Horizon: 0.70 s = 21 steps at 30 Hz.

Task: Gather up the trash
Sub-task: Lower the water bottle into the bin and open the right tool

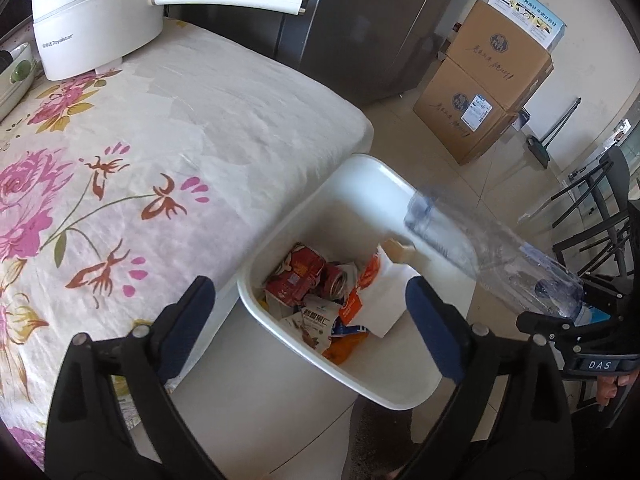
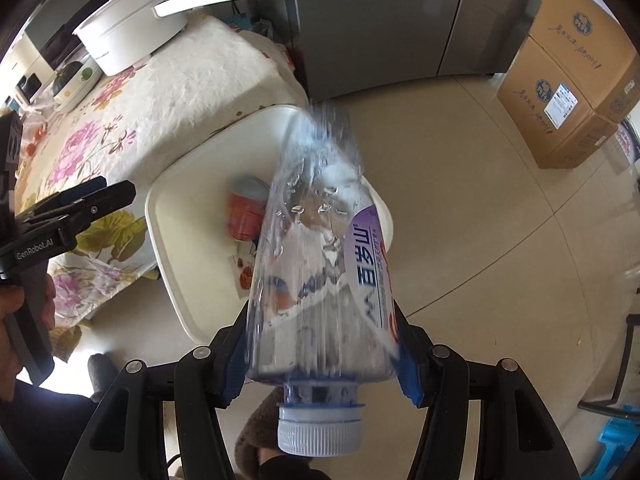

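A clear plastic bottle (image 2: 316,264) with a purple label and a white cap lies between the pads of my right gripper (image 2: 320,344), which is shut on it; the cap end points back at the camera. The bottle (image 1: 480,248) hangs tilted over the right rim of the white bin (image 1: 352,200). Inside the bin are red cans (image 1: 296,276), a white paper bag (image 1: 384,300) and snack wrappers (image 1: 316,320). My left gripper (image 1: 310,308) stands open above the bin with nothing between its fingers. It also shows at the left of the right wrist view, as the left gripper (image 2: 120,194).
The bin (image 2: 188,220) stands on the floor against a table with a floral cloth (image 1: 160,140). A white pot (image 1: 96,20) sits at the table's far end. A grey fridge (image 1: 360,20), stacked cardboard boxes (image 1: 480,92) and a black chair frame (image 1: 600,208) stand around.
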### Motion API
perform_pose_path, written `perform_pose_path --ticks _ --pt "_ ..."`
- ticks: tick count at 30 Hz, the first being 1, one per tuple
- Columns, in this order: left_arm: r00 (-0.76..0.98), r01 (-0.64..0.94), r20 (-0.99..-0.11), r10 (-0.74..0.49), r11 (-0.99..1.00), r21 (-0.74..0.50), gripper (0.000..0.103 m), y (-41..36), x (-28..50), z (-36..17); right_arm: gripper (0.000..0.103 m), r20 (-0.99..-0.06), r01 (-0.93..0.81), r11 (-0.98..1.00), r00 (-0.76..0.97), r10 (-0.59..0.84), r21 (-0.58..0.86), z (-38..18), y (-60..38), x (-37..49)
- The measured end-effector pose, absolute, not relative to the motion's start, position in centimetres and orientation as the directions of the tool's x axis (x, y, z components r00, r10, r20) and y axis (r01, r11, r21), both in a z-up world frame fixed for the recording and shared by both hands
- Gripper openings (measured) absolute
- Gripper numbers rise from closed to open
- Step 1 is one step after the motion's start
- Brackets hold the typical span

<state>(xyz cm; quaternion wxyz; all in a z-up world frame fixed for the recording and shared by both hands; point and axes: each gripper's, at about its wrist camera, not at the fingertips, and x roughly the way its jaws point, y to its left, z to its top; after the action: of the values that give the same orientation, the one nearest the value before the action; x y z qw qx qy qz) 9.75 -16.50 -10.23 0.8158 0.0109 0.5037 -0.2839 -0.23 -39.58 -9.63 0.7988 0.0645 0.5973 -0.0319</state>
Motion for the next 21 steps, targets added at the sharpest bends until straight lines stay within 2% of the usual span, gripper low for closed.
perform_pose_path --ticks 13,21 --pt "0.333 0.416 -0.832 -0.443 0.861 -0.292 0.100 -13.0 9.1 -9.1 0.061 -0.952 0.057 0.998 0.306 -0.010 0.008 -8.5 -35.3 1.4" --pt "0.345 0.390 -0.833 -0.431 0.874 -0.291 0.100 -10.9 8.6 -8.3 0.061 -0.919 0.086 0.996 0.388 -0.068 -0.037 -6.1 -33.8 2.4"
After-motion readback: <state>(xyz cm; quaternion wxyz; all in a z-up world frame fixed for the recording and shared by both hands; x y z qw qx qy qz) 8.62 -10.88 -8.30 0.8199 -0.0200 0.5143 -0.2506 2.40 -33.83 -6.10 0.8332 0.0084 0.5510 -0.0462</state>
